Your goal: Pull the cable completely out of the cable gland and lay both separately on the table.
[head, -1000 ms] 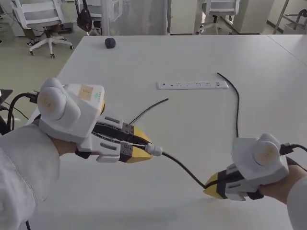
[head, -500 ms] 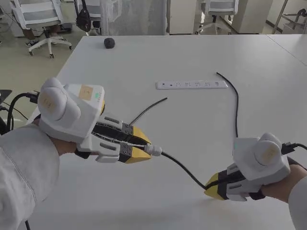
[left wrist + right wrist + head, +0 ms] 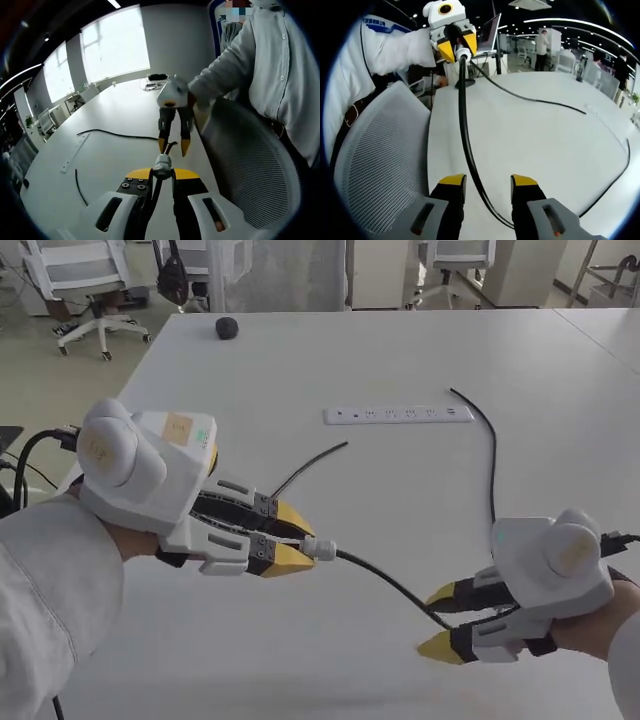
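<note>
A small white cable gland (image 3: 319,549) sits at the tips of my left gripper (image 3: 295,540), which is shut on it above the white table (image 3: 300,360). The black cable (image 3: 385,580) leaves the gland and runs right, between the spread jaws of my right gripper (image 3: 437,622), which is open and not touching it. From there the cable curves away over the table to its far end (image 3: 452,392). In the left gripper view the gland (image 3: 162,164) is pinched at my left gripper (image 3: 163,174). In the right gripper view the cable (image 3: 468,155) passes through my right gripper (image 3: 488,182).
A white power strip (image 3: 400,415) lies mid-table beyond the cable. A small dark object (image 3: 227,328) rests near the far left corner. Office chairs (image 3: 85,285) stand past the table. A grey mesh chair back (image 3: 375,160) is close beside the table edge.
My right gripper has opened and let go of the cable it was shut on. The left gripper has stayed shut on the gland.
</note>
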{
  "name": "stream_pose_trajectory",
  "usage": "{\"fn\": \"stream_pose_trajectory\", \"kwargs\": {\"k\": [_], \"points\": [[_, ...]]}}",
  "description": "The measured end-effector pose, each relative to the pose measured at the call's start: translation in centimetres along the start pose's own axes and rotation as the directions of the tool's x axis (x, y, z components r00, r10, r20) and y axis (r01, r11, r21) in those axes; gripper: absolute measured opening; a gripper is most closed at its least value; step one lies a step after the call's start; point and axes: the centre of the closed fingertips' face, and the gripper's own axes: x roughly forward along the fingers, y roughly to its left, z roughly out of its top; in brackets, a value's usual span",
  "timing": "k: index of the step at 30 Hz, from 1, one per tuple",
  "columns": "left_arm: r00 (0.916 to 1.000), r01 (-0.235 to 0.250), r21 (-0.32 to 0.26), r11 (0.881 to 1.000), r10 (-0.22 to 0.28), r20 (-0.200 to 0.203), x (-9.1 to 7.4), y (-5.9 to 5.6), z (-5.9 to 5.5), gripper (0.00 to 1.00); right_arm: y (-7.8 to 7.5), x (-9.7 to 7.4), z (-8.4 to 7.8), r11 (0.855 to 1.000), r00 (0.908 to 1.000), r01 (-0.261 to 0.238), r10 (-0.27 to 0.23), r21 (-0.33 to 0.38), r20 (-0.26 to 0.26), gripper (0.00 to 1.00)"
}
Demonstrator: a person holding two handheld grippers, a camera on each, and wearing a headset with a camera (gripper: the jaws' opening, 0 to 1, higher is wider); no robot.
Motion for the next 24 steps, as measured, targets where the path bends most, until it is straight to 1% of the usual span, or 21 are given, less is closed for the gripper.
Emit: {"fn": "stream_pose_trajectory", "kwargs": {"k": [5, 9, 12, 14, 16, 17, 19, 20, 22, 24], "points": [[1.0000, 0.001, -0.001, 1.000, -0.001, -0.003, 0.0, 0.0, 0.0, 0.15, 0.1, -0.4, 1.2, 1.000, 0.9995, -0.003, 0.003, 0.010, 0.031, 0.38], [0.9999, 0.003, 0.000, 1.000, -0.003, -0.013, 0.1, -0.1, -0.3, 0.15, 0.4, -0.8, 2.4, 1.000, 0.9988, -0.006, 0.007, -0.005, 0.049, 0.42], [0.9998, 0.006, 0.002, 1.000, -0.006, -0.017, 0.2, -0.1, -0.4, 0.15, 0.8, -1.1, 4.0, 1.000, 0.9973, -0.016, 0.017, -0.021, 0.071, 0.48], [0.9998, 0.006, 0.003, 1.000, -0.006, -0.016, 0.2, -0.1, -0.3, 0.15, 1.0, -1.4, 5.1, 0.999, 0.9967, -0.018, 0.020, -0.028, 0.079, 0.50], [0.9998, 0.007, 0.002, 1.000, -0.007, -0.017, 0.3, -0.1, -0.3, 0.15, 1.2, -1.6, 6.4, 0.999, 0.9949, -0.020, 0.025, -0.048, 0.098, 0.51], [0.9998, 0.009, 0.004, 1.000, -0.009, -0.017, 0.3, -0.1, -0.3, 0.15, 1.5, -1.7, 7.3, 0.998, 0.9930, -0.027, 0.034, -0.064, 0.114, 0.51], [0.9998, 0.010, 0.006, 1.000, -0.010, -0.017, 0.4, -0.1, -0.2, 0.15, 1.9, -1.8, 8.4, 0.996, 0.9911, -0.031, 0.041, -0.080, 0.127, 0.51], [0.9998, 0.010, 0.008, 1.000, -0.010, -0.016, 0.4, -0.1, -0.2, 0.15, 2.0, -1.9, 9.3, 0.995, 0.9890, -0.026, 0.040, -0.101, 0.142, 0.50], [0.9998, 0.011, 0.007, 1.000, -0.011, -0.015, 0.5, -0.2, -0.1, 0.15, 2.6, -2.0, 10.7, 0.992, 0.9855, -0.037, 0.056, -0.117, 0.160, 0.47], [0.9998, 0.011, 0.012, 1.000, -0.011, -0.017, 0.6, -0.2, -0.1, 0.15, 3.2, -2.0, 11.9, 0.987, 0.9818, -0.045, 0.072, -0.152, 0.176, 0.44]]}}
